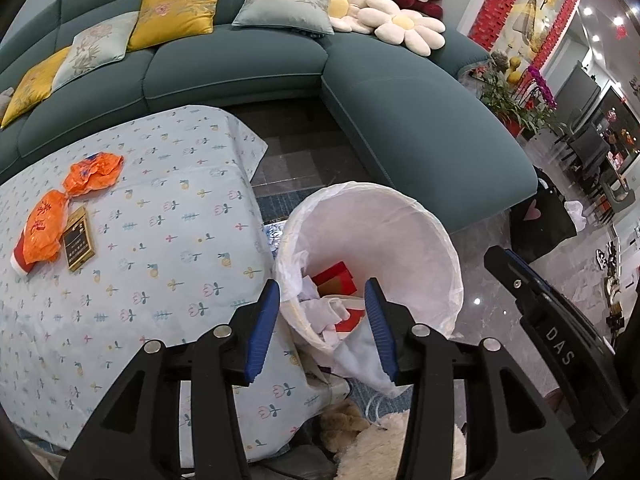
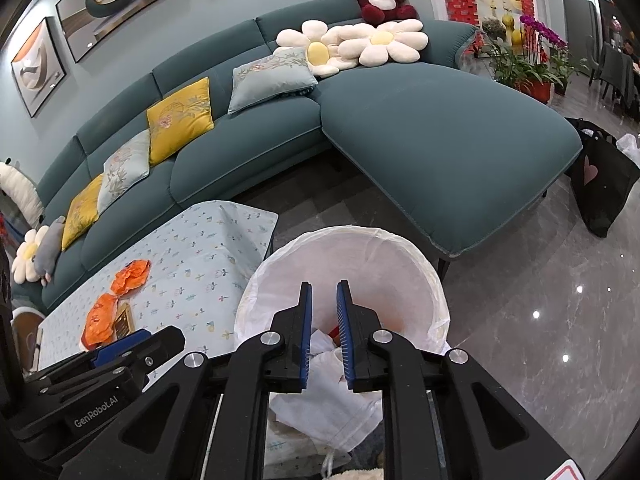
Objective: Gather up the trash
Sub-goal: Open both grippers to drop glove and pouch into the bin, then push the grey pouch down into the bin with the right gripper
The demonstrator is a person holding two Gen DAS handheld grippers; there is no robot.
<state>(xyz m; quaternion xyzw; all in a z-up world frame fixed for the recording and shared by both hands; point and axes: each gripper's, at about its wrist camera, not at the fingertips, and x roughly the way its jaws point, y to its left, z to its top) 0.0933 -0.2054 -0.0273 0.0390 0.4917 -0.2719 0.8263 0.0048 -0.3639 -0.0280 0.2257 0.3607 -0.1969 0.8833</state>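
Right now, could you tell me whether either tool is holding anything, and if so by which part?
Nothing is held. The left tool stands open above the lined bin, nothing between its pads. The right tool is slightly open over it, also empty.

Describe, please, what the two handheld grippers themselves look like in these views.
Both are alike: the left gripper and right gripper have matte black, angular linkage arms with triangular cut-outs and round silver pivot bolts. Each finger carries a ribbed blue pad. White lettering marks the bodies: "DAS" on the right, "GenRobot.AI" on the left.

Bright, even indoor light; ceiling spots glare off the glossy floor (image 2: 560, 320). Everything stays sharp, though the fisheye bends the edges and darkens the corners.
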